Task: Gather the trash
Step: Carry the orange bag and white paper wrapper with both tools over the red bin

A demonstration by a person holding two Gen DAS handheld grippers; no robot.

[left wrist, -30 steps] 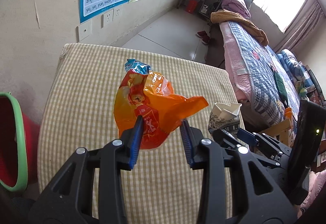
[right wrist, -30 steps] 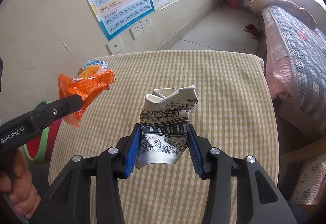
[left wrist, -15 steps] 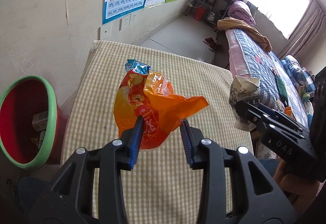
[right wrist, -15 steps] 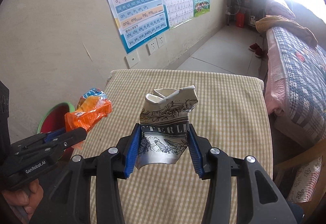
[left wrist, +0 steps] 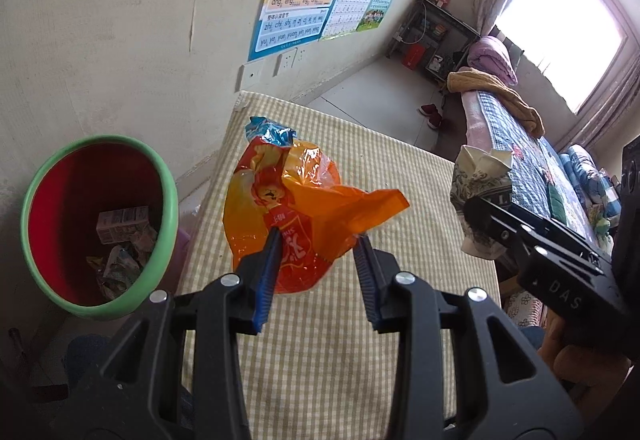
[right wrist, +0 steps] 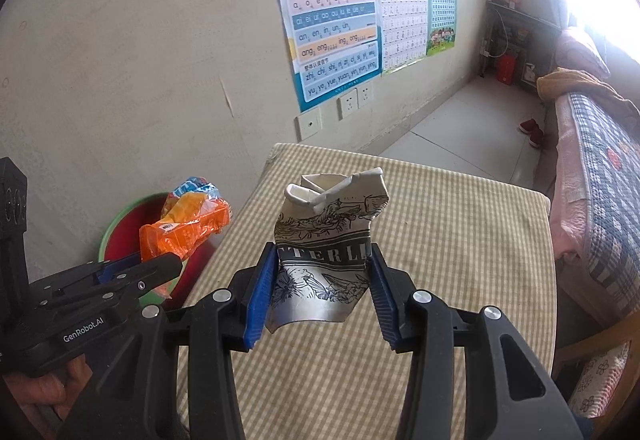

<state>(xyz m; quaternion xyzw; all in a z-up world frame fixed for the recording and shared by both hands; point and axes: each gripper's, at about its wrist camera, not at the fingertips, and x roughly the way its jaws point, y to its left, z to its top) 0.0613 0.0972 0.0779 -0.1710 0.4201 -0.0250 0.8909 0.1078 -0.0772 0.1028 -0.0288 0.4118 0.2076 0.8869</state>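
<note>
I see a checked tablecloth (left wrist: 320, 360) at centre frame. Pinyin posters (right wrist: 332, 20) and wall sockets (right wrist: 356, 100) occupy the upper centre. A quilted bed (right wrist: 600, 176) runs along the right edge.

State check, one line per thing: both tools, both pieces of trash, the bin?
left tool: shut on orange snack bag
right tool: shut on crushed paper cup
orange snack bag: crumpled, lifted off the table
crushed paper cup: squashed, lifted off the table
bin: open, trash at the bottom
</note>
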